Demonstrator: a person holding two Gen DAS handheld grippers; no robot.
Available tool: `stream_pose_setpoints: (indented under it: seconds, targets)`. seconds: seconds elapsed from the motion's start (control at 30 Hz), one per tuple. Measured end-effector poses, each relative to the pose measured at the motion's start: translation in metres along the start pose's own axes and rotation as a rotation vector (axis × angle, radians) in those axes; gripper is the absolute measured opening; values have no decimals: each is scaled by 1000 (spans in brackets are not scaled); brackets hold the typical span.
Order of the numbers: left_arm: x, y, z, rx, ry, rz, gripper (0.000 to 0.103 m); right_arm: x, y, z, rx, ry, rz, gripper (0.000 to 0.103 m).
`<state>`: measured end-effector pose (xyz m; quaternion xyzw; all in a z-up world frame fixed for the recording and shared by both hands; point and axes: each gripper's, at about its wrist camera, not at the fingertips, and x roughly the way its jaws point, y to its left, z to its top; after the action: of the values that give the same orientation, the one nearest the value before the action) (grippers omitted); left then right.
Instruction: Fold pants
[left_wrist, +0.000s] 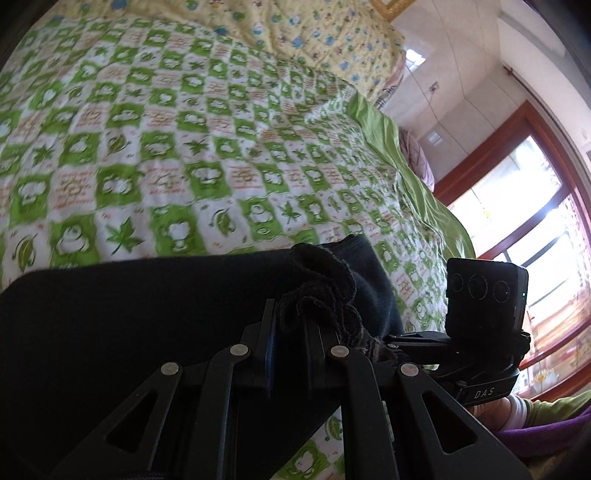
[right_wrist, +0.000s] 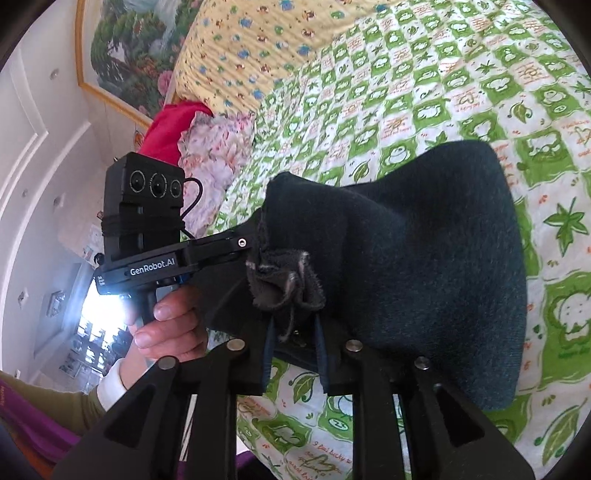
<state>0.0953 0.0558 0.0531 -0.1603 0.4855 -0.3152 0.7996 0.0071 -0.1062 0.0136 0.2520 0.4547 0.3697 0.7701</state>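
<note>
Nearest the left wrist camera, the left gripper (left_wrist: 291, 321) has its black fingers (left_wrist: 267, 332) drawn almost together, clenched on a bunched, frayed edge of the dark, fuzzy knit pants (left_wrist: 129, 325); the ruffled hem stands up between them and the rest of the cloth spreads flat to the left over the bed. In the right wrist view, the right gripper (right_wrist: 295, 332) shows its blue-edged fingers (right_wrist: 269, 347) a little apart, with a crumpled edge of the same pants (right_wrist: 424, 258) sitting at their tips; whether the pads actually press the cloth cannot be told. From there the pants hang in a broad dark fold to the right, above the green-and-white checked quilt with leaf prints (right_wrist: 480, 92) that covers the bed. Beside that fold, the left gripper's black body with a three-lens camera block is held by a person's hand (right_wrist: 166, 328) in a white cuff and olive sleeve. Farther back lie a yellow quilted blanket with small blue and red prints (right_wrist: 240, 48), a red cloth (right_wrist: 166, 129) and a flowered pink cloth (right_wrist: 218, 155). Beyond them, a framed landscape painting (right_wrist: 129, 48) hangs on the wall.
</note>
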Motion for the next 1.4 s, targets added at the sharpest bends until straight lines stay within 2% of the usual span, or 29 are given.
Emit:
stream_pose_setpoints:
  seconds: [0.2,0.37,0.6,0.7,0.8,0.97,1.1,1.4]
  targets:
    - [-21,17,-12,-67,-51,10,10,6,8,2,-24,19,10,42]
    - [-40,20,-23,-114,-98,59,15,8,23,1,-61,32,18,42]
    - [-68,23,-46,-165,-155,131,28,8,38,4,-98,30,33,42]
    - [-81,25,-58,-192,-179,150,29,10,45,6,-112,33,36,42]
    - [-94,30,-68,-227,-200,172,35,14,49,9,-124,36,39,42]
    - [-116,41,-85,-316,-252,186,36,22,58,12,-142,42,53,42]
    - [-132,46,-98,-377,-292,215,45,30,67,11,-174,62,56,43]
    - [-168,58,-135,-501,-356,257,46,54,90,9,-246,122,81,44]
